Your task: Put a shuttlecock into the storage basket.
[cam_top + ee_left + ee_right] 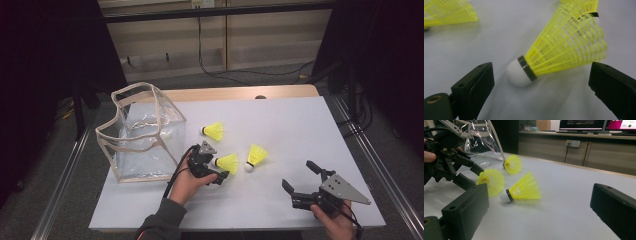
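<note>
Low in the high view, the right gripper (298, 176) waits with its jaws spread wide and nothing in them. Left of the middle, the left gripper (218, 172) reaches the yellow shuttlecock (227, 163). A clear bag (142, 135) stands at the left.

In the left gripper view, both jaws stand apart, and the shuttlecock (564, 47) lies on the table between them, its white tip (517, 74) toward the lower left. It looks very light, with a bendy skirt that could squash. The firm tip seems the best place to pinch.

In the right gripper view, another shuttlecock (522, 188) lies in the middle.
</note>
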Demonstrator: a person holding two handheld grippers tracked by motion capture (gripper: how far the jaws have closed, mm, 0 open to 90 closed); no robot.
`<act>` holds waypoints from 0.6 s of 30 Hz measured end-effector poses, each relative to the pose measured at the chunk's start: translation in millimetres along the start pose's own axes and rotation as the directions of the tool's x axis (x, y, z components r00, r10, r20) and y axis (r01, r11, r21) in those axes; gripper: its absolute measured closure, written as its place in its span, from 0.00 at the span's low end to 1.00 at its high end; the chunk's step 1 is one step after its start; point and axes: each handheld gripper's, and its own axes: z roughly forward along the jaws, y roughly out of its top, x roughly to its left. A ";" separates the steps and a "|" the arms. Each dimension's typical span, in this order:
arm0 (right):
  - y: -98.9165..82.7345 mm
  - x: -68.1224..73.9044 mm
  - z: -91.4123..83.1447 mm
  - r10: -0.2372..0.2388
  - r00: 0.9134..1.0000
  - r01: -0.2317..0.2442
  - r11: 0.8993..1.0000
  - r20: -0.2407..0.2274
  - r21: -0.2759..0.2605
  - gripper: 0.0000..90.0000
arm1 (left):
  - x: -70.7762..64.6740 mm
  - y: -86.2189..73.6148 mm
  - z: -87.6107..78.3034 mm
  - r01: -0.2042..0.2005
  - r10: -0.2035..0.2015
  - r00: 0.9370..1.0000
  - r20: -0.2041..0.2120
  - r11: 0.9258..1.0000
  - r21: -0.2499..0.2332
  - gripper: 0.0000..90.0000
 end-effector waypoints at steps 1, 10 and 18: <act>-0.1 0.0 0.3 0.000 1.000 0.000 1.000 0.001 -0.002 0.02 | 0.0 0.7 0.0 -0.008 0.008 1.000 0.000 1.000 0.006 0.07; -0.1 -0.5 0.2 -0.003 1.000 0.003 1.000 0.004 0.001 0.02 | 2.7 3.8 3.8 -0.038 0.038 0.999 0.018 0.999 0.005 0.08; 0.0 -0.7 0.1 -0.002 1.000 0.002 1.000 0.003 0.001 0.02 | 5.8 5.0 6.3 -0.053 0.053 0.999 0.011 0.998 0.015 0.14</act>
